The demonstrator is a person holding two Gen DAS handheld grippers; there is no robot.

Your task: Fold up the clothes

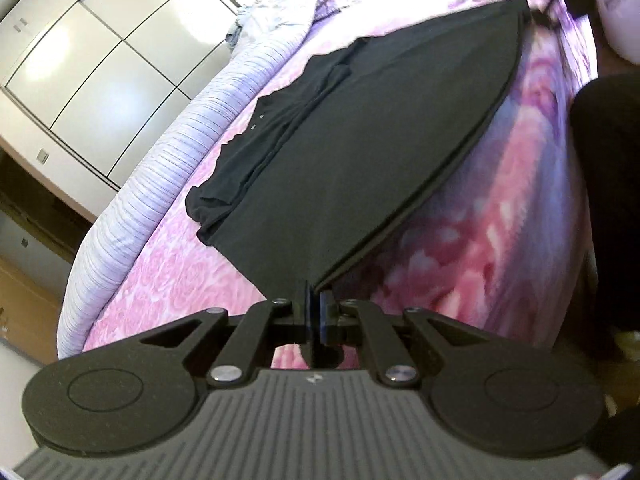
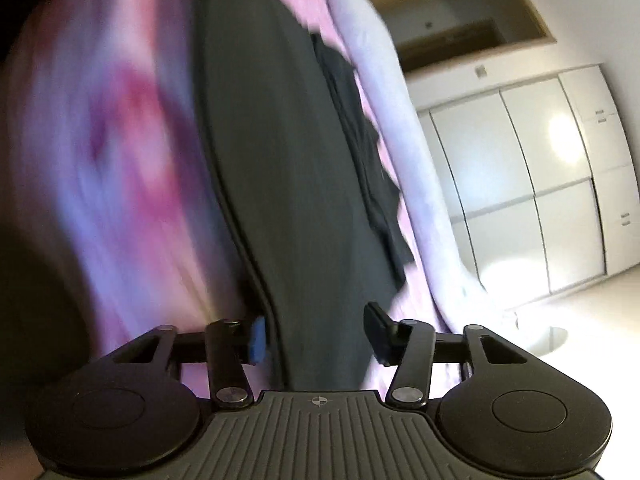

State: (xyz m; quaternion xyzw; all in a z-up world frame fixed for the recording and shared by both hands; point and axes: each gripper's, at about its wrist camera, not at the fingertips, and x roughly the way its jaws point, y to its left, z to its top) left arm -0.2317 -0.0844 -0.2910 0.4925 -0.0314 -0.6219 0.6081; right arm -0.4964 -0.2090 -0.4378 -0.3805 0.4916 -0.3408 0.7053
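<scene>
A black garment [image 1: 380, 152] is spread on a bed covered by a pink floral bedspread [image 1: 172, 280], its long hem edge running near the bed's right side. In the left wrist view the left gripper [image 1: 316, 308] is seen with its fingers brought together, clamped on the near corner of the hem, which is lifted slightly off the bedspread. In the right wrist view, which is blurred, the right gripper [image 2: 316, 332] is shown with its fingers apart, the garment's edge lying between them but not yet pinched. A bunched sleeve [image 1: 248, 168] lies unfolded at the far left of the cloth. The fold is judged to be barely begun: one corner is secured, the second grip is still to be made, and every fold remains. White cabinet doors [image 1: 100, 72] stand beyond the bed.
</scene>
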